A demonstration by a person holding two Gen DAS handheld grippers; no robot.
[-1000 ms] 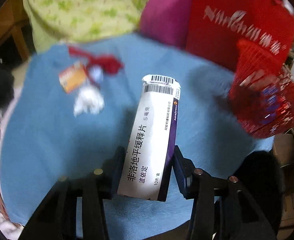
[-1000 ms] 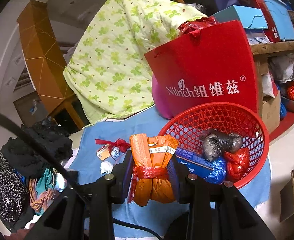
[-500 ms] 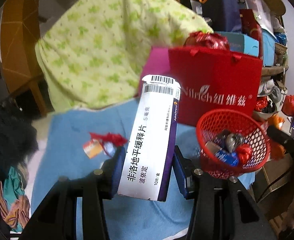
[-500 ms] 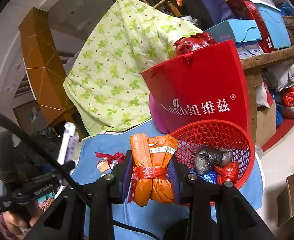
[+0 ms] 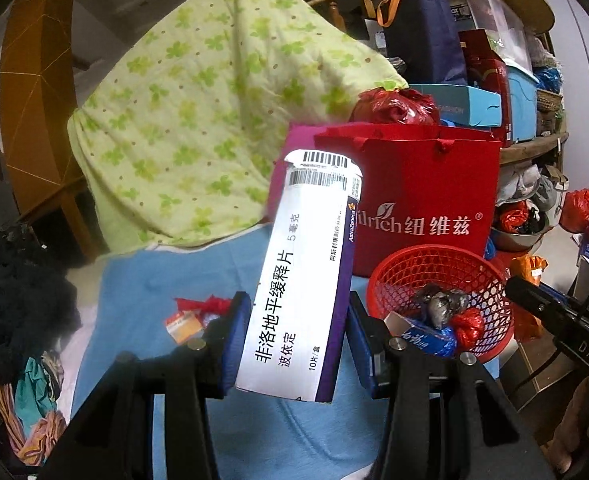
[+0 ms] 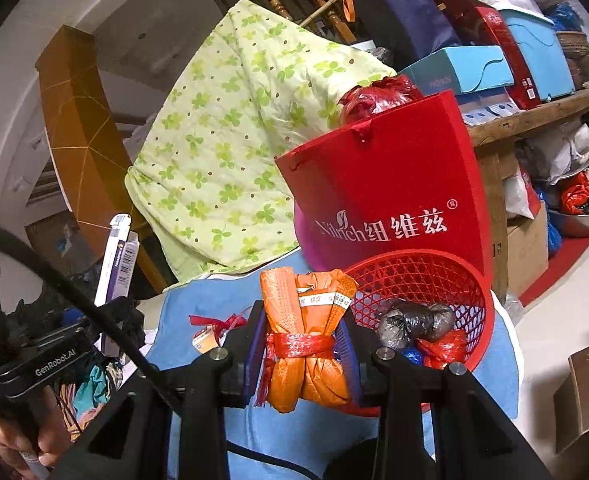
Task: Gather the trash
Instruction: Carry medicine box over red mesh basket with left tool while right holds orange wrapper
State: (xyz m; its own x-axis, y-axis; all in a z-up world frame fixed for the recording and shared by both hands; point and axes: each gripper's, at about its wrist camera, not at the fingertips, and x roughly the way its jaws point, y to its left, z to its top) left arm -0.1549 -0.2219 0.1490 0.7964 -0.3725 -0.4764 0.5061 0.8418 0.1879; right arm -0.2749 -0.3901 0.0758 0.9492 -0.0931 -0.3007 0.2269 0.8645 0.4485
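Left wrist view: we see the left gripper (image 5: 299, 344) with its jaws clamped on the white-and-purple medicine box (image 5: 304, 280), which stands nearly upright at centre, barcode end tipped toward 1 o'clock. The red basket (image 5: 490, 280) sits at 3 o'clock of the box on the blue cloth (image 5: 142, 280); it contains a grey bag (image 5: 442, 304), a red bag (image 5: 468, 326) and a blue packet (image 5: 426, 340). A red-ribboned scrap (image 5: 194, 314) lies on the cloth at 9 o'clock of the box. The red gift bag (image 5: 426, 184) stands at 12 o'clock of the basket.

Right wrist view: we see the right gripper (image 6: 301, 354) with its jaws closed on the orange bundle (image 6: 306, 340), tied with red string. The basket (image 6: 474, 280) lies at 3 o'clock of the bundle, just beside it. The left gripper (image 6: 94, 320) appears at 9 o'clock, carrying the medicine box (image 6: 116, 260).
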